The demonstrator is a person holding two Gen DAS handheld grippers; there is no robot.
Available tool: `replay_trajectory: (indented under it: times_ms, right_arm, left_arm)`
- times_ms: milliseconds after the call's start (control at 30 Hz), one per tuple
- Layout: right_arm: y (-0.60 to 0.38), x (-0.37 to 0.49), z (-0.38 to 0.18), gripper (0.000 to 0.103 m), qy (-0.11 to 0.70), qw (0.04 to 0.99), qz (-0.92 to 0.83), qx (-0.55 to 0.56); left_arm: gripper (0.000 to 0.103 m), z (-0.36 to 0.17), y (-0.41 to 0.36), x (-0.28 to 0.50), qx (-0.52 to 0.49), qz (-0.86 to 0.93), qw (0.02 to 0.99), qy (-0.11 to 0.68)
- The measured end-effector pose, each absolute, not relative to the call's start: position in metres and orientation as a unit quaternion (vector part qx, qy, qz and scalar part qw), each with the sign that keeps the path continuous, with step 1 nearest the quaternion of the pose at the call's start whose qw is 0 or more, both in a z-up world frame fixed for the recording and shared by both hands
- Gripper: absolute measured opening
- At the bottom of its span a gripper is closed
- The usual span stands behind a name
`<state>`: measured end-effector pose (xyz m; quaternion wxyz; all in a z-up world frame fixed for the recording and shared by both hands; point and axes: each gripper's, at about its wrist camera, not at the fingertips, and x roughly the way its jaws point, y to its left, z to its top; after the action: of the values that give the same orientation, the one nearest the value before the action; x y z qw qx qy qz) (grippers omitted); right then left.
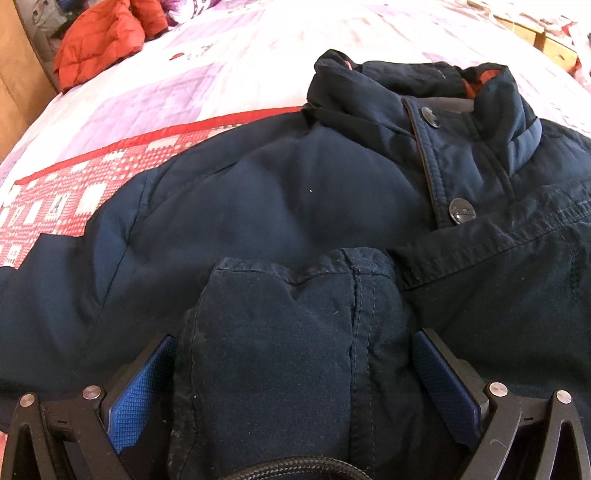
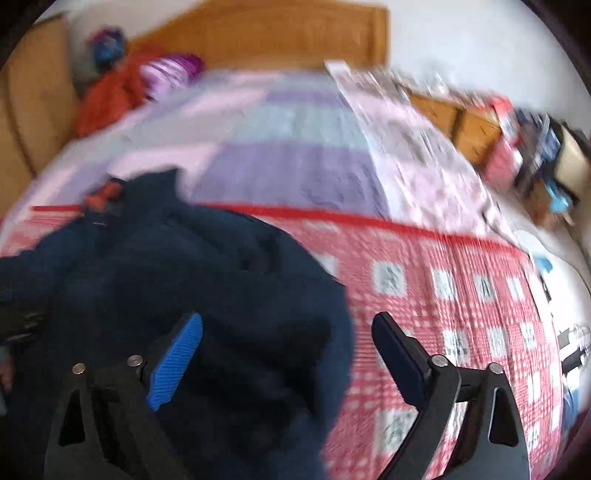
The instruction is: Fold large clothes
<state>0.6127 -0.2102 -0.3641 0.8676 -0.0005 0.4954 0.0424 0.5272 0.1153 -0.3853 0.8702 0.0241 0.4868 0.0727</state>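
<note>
A dark navy padded jacket (image 1: pixel 295 177) lies front up on the bed, its collar (image 1: pixel 424 85) at the far side and two snap buttons down the placket. One sleeve is folded across the chest, and its cuff (image 1: pixel 288 332) fills the gap between the blue pads (image 1: pixel 144 387) of my left gripper (image 1: pixel 295 336), which is shut on it. In the blurred right wrist view the jacket (image 2: pixel 166 277) fills the lower left. My right gripper (image 2: pixel 288 317) hangs open over the jacket's right edge, with its left finger above the cloth, its right finger above the bedspread, and nothing gripped.
The bed has a red-and-white checked blanket (image 2: pixel 461 314) over a lilac quilt (image 2: pixel 288 147). An orange padded garment (image 1: pixel 99 40) lies near the wooden headboard (image 2: pixel 277 33). Wooden furniture and cluttered boxes (image 2: pixel 517 140) stand beyond the bed's right side.
</note>
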Motion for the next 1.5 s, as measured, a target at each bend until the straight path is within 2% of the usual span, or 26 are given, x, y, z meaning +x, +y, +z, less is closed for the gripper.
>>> replay_trajectory:
  times_ms: [67,200,267,400,467,533,567,700,800,900,1033,1167,1233,1267,1333,1367,1400,1467,1500]
  right_arm:
    - [-0.233,0.618,-0.38,0.1,0.516,0.852,0.055,0.061]
    - [-0.223,0.602,-0.363,0.098,0.487,0.872,0.037,0.033]
    - [-0.204,0.577,-0.343,0.094,0.453,0.89,0.042,0.012]
    - [-0.126,0.52,-0.325,0.094,0.399,0.904,0.138,-0.066]
    - [-0.095,0.504,-0.337,0.094,0.412,0.889,0.173,-0.096]
    - [-0.084,0.496,-0.357,0.093,0.429,0.876,0.169,-0.138]
    - [-0.093,0.496,-0.366,0.089,0.431,0.876,0.158,-0.146]
    - [-0.183,0.508,-0.374,0.09,0.452,0.886,0.078,-0.061]
    - [-0.238,0.517,-0.378,0.09,0.487,0.872,0.047,0.011]
    - [-0.219,0.515,-0.357,0.087,0.455,0.889,0.034,-0.049]
    - [-0.161,0.523,-0.321,0.087,0.385,0.914,0.096,-0.078]
    - [-0.102,0.58,-0.341,0.087,0.435,0.887,0.148,-0.047]
    - [-0.089,0.599,-0.36,0.087,0.459,0.875,0.133,-0.077]
    - [-0.095,0.607,-0.369,0.084,0.469,0.87,0.121,-0.09]
    - [-0.125,0.62,-0.381,0.061,0.488,0.864,0.114,-0.052]
    - [-0.138,0.624,-0.382,0.023,0.489,0.865,0.106,-0.036]
    - [-0.158,0.628,-0.384,0.0,0.492,0.865,0.094,-0.015]
    - [-0.184,0.622,-0.391,0.0,0.499,0.856,0.129,0.047]
    - [-0.188,0.62,-0.392,0.0,0.501,0.854,0.136,0.045]
  left_arm:
    - [0.103,-0.386,0.114,0.528,0.029,0.069,0.871,0.486]
    - [0.103,-0.387,0.115,0.527,0.028,0.069,0.871,0.486]
    - [0.103,-0.38,0.112,0.526,0.032,0.077,0.871,0.484]
    - [0.103,-0.355,0.087,0.514,0.053,0.059,0.895,0.44]
    - [0.103,-0.354,0.069,0.512,0.09,0.048,0.898,0.428]
    - [0.103,-0.372,0.066,0.515,0.122,0.053,0.883,0.449]
    - [0.103,-0.377,0.075,0.514,0.105,0.043,0.885,0.452]
    - [0.103,-0.382,0.112,0.515,0.042,0.043,0.879,0.472]
    - [0.103,-0.38,0.11,0.517,0.044,0.048,0.877,0.477]
    - [0.103,-0.367,0.097,0.515,0.056,0.063,0.88,0.468]
    - [0.103,-0.335,0.062,0.508,0.067,0.022,0.91,0.408]
    - [0.103,-0.345,0.032,0.538,0.093,0.004,0.897,0.433]
    - [0.103,-0.361,0.04,0.555,0.095,0.027,0.881,0.462]
    - [0.103,-0.37,0.052,0.562,0.082,0.036,0.873,0.479]
    - [0.103,-0.375,0.077,0.562,0.034,0.035,0.872,0.488]
    - [0.103,-0.375,0.093,0.561,0.015,0.045,0.872,0.487]
    - [0.103,-0.374,0.1,0.558,0.016,0.053,0.874,0.483]
    - [0.103,-0.376,0.109,0.553,0.029,0.07,0.873,0.482]
    - [0.103,-0.378,0.115,0.553,0.023,0.074,0.871,0.486]
